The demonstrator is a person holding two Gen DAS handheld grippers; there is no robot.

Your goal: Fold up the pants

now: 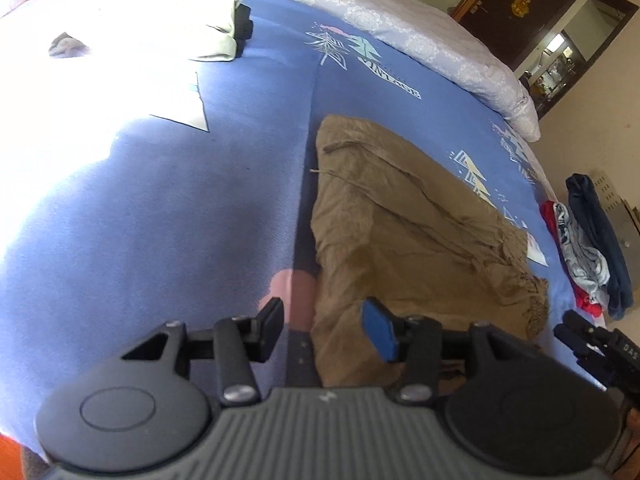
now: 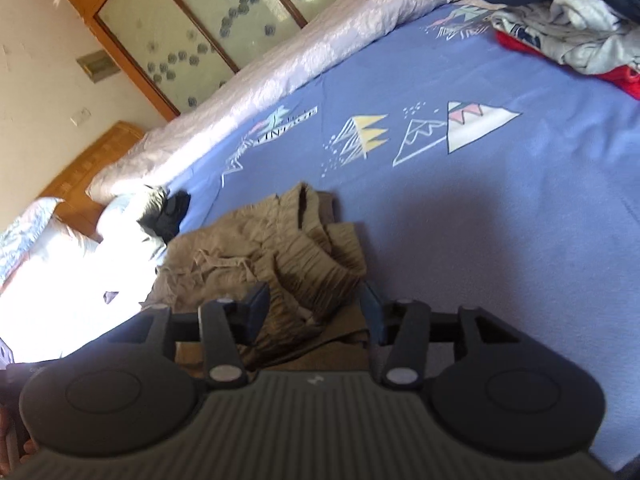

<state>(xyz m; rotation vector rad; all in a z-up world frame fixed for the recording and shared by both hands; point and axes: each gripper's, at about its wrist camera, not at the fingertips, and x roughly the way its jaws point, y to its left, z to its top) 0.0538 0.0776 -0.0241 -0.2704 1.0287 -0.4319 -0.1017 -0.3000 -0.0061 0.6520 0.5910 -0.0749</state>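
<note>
Crumpled tan pants (image 1: pixel 416 216), soft woven cloth with a gathered elastic waistband (image 2: pixel 316 256), are lying on the smooth blue printed bedsheet (image 1: pixel 160 200). Left gripper (image 1: pixel 324 324) and right gripper (image 2: pixel 316 312) are hovering over them, fingers apart, clamping nothing.

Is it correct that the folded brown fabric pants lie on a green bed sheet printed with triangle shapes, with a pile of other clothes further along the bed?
Not quite: the bed sheet is blue, not green. The right wrist view shows it plainly, with the triangle shapes printed on it. The rest holds: the folded brown fabric pants lie on it, and a pile of other clothes sits further along the bed.
</note>
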